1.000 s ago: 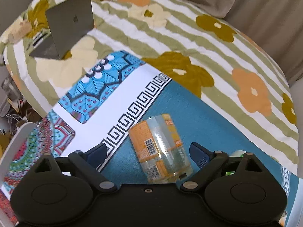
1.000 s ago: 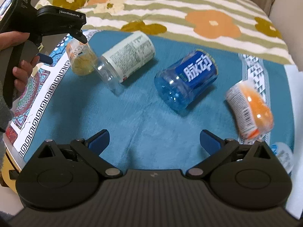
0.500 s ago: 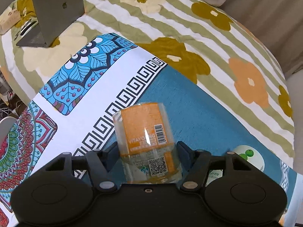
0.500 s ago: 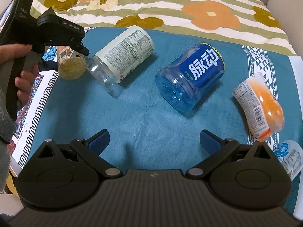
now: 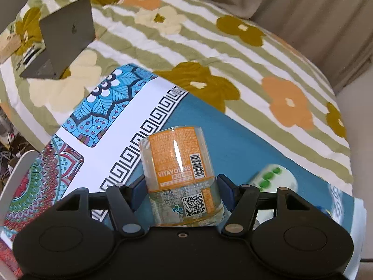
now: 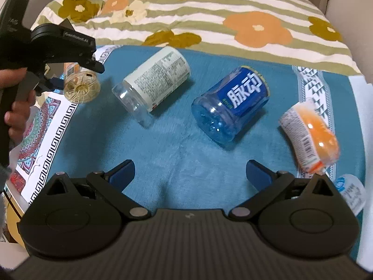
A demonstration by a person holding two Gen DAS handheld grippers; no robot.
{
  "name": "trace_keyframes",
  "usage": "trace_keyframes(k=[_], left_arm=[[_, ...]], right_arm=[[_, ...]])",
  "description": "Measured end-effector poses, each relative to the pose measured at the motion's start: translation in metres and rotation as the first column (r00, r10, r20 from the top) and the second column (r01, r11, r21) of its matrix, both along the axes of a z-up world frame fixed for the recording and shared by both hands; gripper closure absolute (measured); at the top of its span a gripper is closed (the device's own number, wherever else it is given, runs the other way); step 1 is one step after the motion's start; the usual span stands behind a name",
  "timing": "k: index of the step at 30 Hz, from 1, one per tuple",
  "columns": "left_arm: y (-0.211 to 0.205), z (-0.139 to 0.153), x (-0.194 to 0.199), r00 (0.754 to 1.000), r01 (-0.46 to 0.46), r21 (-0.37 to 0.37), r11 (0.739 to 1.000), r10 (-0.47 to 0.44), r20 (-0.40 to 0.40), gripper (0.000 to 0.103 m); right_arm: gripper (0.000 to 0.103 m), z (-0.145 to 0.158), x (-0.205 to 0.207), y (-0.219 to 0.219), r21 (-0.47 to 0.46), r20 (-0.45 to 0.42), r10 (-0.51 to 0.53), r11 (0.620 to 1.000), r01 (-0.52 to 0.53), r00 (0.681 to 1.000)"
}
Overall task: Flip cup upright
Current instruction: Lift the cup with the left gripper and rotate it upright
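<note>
While four other cut-down bottle cups lie toppled on the teal mat [image 6: 163, 158], the left claw [image 5: 180, 191] pinches an orange-labelled cup [image 5: 179, 170] at the mat's left edge, over the key-pattern border [image 5: 130, 154], its blue pads pressed to either side of the clear lower body. Seen from the right wrist, that cup [image 6: 80, 82] is on its side in the grip and appears lifted off the cloth, its round end facing the camera, which suggests the turn to upright is only partly made. The person's hand [image 6: 17, 107] wraps the black handle at the far left, holding the tool roughly level and pointing across the mat. To its right lie a white-labelled cup [image 6: 156, 81], a blue cup [image 6: 230, 105] and an orange-and-white cup [image 6: 307, 135], all on their sides, with a fifth, small pale one [image 6: 352, 191] at the right rim; they look to be waiting their turn. Nearest the lens, the right claw [image 6: 190, 170] hangs spread wide and empty over bare mat, seemingly held back to leave room. Behind everything, a flowered quilt [image 5: 209, 53] carries an open laptop [image 5: 63, 39].
</note>
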State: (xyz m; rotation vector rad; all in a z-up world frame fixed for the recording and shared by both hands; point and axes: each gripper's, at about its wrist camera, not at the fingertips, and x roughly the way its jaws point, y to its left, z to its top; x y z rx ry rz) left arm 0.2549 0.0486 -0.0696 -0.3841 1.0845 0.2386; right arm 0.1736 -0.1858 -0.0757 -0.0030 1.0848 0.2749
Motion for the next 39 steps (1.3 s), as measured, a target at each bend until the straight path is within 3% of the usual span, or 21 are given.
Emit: trace_keyframes(k=[7, 15, 20, 27, 39], left_arm=[[-0.028, 0.031, -0.046, 0.994, 0.079, 0.036, 0.996, -0.082, 0.074, 0.035], [-0.075, 0.035, -0.105, 0.983, 0.163, 0.050, 0.985, -0.167, 0.077, 0.035], [-0.099, 0.024, -0.129, 0.975, 0.215, 0.047, 0.975, -0.217, 0.045, 0.035], [-0.128, -0.010, -0.142, 0.942, 0.336, 0.041, 0.941, -0.335, -0.031, 0.035], [-0.152, -0.055, -0.120, 0.869, 0.492, 0.059, 0.869, -0.486, -0.095, 0.034]], right_arm=[[0.000, 0.021, -0.022, -0.026, 0.002, 0.062, -0.013, 1.000, 0.013, 0.998], [0.000, 0.033, -0.054, -0.061, 0.008, 0.110, -0.001, 1.000, 0.000, 0.994], [0.000, 0.029, -0.072, -0.075, 0.024, 0.111, 0.004, 1.000, -0.007, 0.994], [0.000, 0.015, -0.087, -0.089, 0.054, 0.077, -0.027, 0.998, 0.023, 0.997], [0.000, -0.005, -0.093, -0.110, 0.056, 0.027, -0.145, 0.988, 0.143, 0.989]])
